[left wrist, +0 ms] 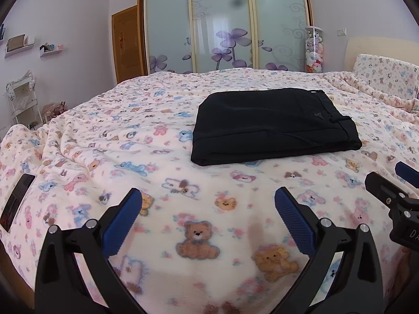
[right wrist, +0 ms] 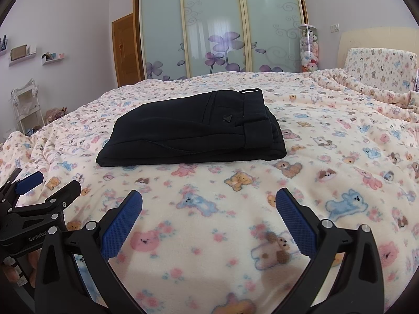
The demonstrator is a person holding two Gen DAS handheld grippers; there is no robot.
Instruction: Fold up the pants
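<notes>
Closest to the lens in both views are the blue ribbed pads (left wrist: 123,222), and the bottom of each black finger frame gets chopped off by the picture edge, so the handles aren't visible. The left gripper (left wrist: 208,201) has its fingers spread wide with nothing between them, just teddy-bear blanket (left wrist: 110,141) underneath; same deal for the right gripper (right wrist: 209,202), wide apart and empty. Each one pokes into the other's view at the side, mostly cut off (there's lettering on the left one's body, only partly readable). A dark flat thing (left wrist: 18,201) sits at the blanket's left edge; it looks like a phone, but I can't really tell. The pants (left wrist: 272,125) are black, folded into a compact stacked rectangle, waistband at the right end with a small triangular badge (right wrist: 228,118) near it, layered edges facing the cameras. They lie flat mid-bed, well clear of both grippers, which hover low over the near part of the blanket, side by side, pointing toward the bundle.
</notes>
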